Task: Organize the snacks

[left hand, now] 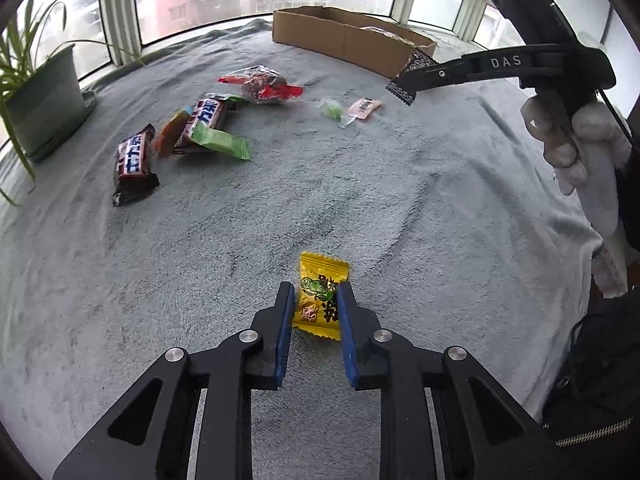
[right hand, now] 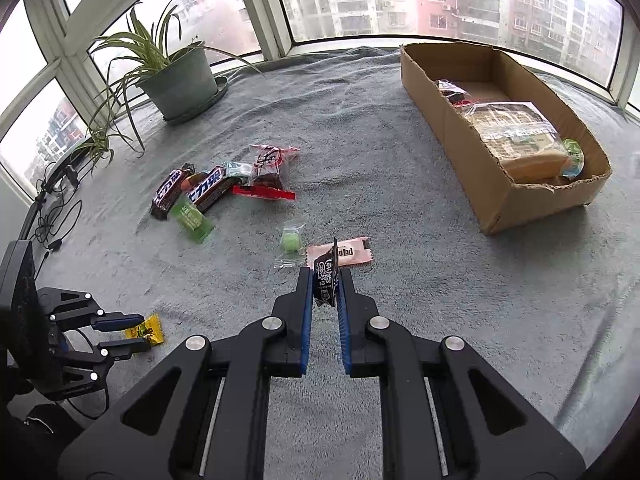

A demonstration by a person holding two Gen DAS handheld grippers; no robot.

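Note:
My left gripper (left hand: 316, 292) is shut on a yellow candy packet (left hand: 320, 294) lying on the grey blanket (left hand: 360, 200); it also shows in the right wrist view (right hand: 145, 330). My right gripper (right hand: 325, 280) is shut on a small black patterned packet (right hand: 327, 276) and holds it above the blanket; the packet shows in the left wrist view (left hand: 412, 76) in front of the cardboard box (left hand: 344, 36). The box (right hand: 448, 120) holds several wrapped snacks. Loose snacks lie in a group: two brown chocolate bars (left hand: 134, 162), a green packet (left hand: 222, 142), a red-ended bag (left hand: 262, 84), a green candy (right hand: 290, 242) and a pink packet (right hand: 352, 254).
A potted plant (right hand: 176, 76) stands at the back left by the windows. Cables (right hand: 52, 216) lie at the blanket's left edge. A white-gloved hand (left hand: 576, 148) holds the right gripper.

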